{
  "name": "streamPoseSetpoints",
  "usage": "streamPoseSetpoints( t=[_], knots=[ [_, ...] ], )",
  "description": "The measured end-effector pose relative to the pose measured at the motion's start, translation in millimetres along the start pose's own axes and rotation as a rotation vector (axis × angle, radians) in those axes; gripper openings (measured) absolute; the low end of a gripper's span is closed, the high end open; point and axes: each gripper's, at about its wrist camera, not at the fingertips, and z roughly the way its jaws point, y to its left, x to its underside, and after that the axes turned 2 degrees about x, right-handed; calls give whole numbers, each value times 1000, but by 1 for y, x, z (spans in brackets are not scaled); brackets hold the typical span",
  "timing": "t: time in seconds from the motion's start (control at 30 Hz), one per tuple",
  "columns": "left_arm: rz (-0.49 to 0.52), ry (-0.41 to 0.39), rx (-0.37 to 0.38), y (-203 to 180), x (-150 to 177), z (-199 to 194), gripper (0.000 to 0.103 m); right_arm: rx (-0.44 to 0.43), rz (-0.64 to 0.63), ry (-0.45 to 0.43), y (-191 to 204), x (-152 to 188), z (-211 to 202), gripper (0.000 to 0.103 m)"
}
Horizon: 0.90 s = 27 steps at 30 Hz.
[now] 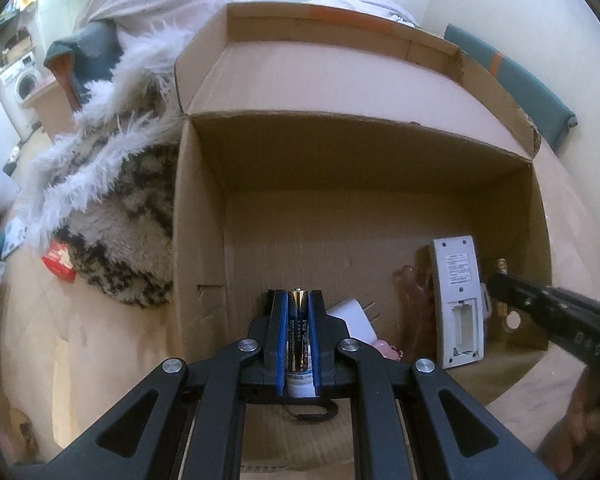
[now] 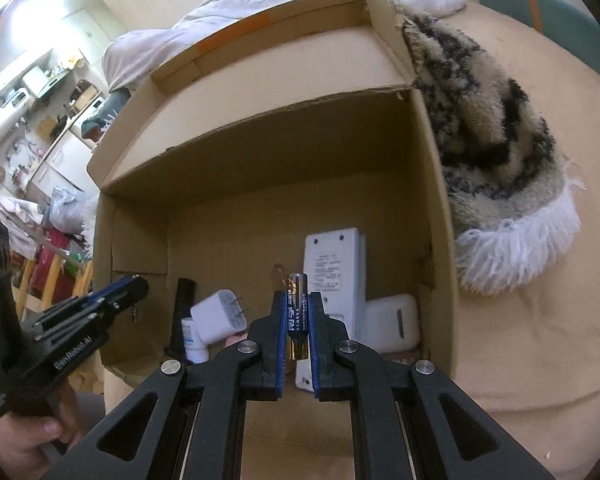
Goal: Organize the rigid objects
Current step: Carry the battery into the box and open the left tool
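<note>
My left gripper (image 1: 298, 294) is shut on a dark blue and gold battery (image 1: 298, 328) that stands upright between its blue pads, above the near edge of an open cardboard box (image 1: 200, 220). My right gripper (image 2: 297, 294) is shut on a second battery (image 2: 297, 312) of the same kind, over the same box (image 2: 140, 232). A white remote (image 1: 458, 300) lies face down in the box with its battery compartment open; the right wrist view shows this remote (image 2: 334, 276) just beyond the held battery. Each gripper shows in the other's view: the right gripper (image 1: 496, 280) and the left gripper (image 2: 138, 284).
Also in the box are a white plug charger (image 2: 220, 314), a white rounded block (image 2: 392, 322), a black object (image 2: 184, 312) and a pinkish item (image 1: 410, 292). A shaggy black-and-cream rug (image 2: 492, 140) lies against the box's side. A red packet (image 1: 60, 266) lies beside it. A hand (image 2: 28, 436) holds the left gripper.
</note>
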Motion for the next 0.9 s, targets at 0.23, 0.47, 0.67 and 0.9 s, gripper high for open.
streamPoseSetpoints(
  t=[0.23, 0.47, 0.67, 0.9],
  knots=[
    [4, 4, 17, -3, 2, 8, 9, 21, -33, 38, 5, 1, 16, 11],
    [-3, 19, 12, -7, 6, 15, 9, 40, -14, 67, 1, 1, 25, 11],
    [8, 23, -2, -14, 9, 14, 9, 29, -8, 58, 2, 2, 26, 11],
    [-21, 24, -6, -9, 7, 10, 22, 4, 5, 30, 1, 0, 20, 11]
  ],
)
